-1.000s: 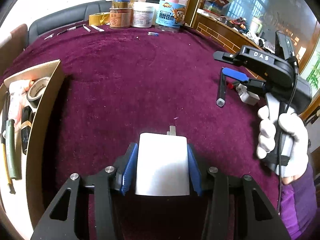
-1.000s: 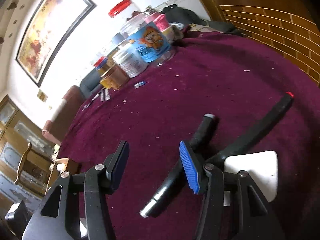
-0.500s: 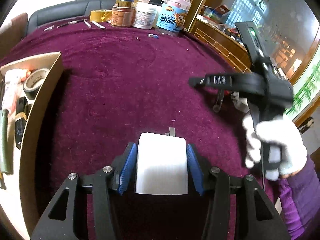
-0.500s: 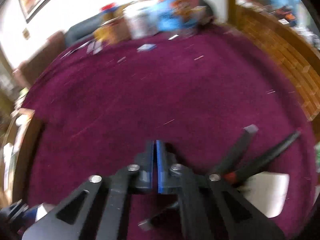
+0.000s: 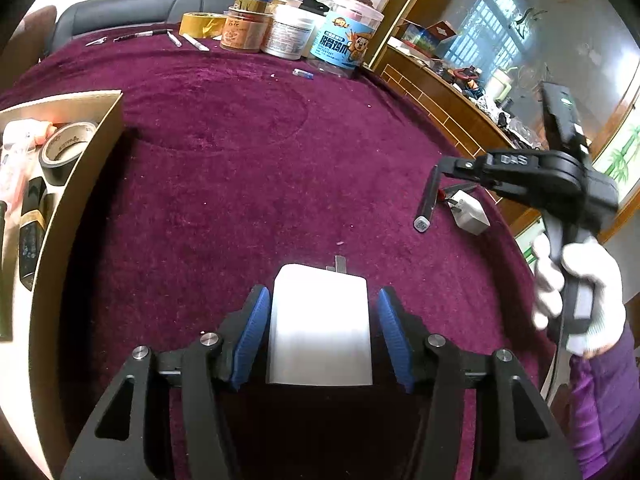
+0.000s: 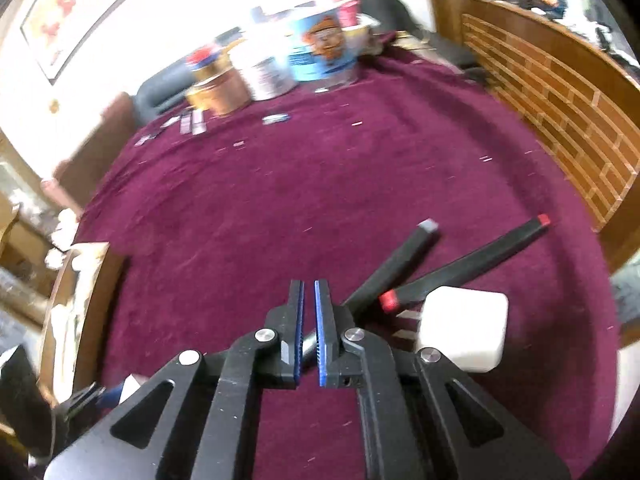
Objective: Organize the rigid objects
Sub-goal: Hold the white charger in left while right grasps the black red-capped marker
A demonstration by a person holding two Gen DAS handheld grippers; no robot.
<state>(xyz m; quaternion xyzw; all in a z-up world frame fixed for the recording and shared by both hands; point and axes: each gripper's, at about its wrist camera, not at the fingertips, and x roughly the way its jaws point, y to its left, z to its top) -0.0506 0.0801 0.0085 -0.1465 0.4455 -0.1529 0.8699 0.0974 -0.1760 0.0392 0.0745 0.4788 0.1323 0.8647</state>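
Note:
My left gripper (image 5: 320, 300) stands around a white plug charger (image 5: 320, 328) on the purple cloth; small gaps show between its blue pads and the charger. My right gripper (image 6: 308, 292) is nearly shut and empty, held above the cloth to the left of a black marker (image 6: 392, 268), a black pen with red ends (image 6: 472, 260) and a second white charger (image 6: 464, 328). In the left wrist view the right gripper's body (image 5: 532, 176) hangs over those same items: the marker (image 5: 426, 200) and the charger (image 5: 470, 214).
An open cardboard box (image 5: 76, 184) at the left holds tape rolls and tools. Jars and tubs (image 5: 288, 32) stand at the far edge, with pens (image 5: 192, 42) and a small blue item (image 5: 302, 74) nearby. A wooden counter (image 6: 560, 92) borders the right.
My right gripper closed from wide open to nearly shut and swung above the marker and pens. My left gripper's pads have eased slightly off the white charger.

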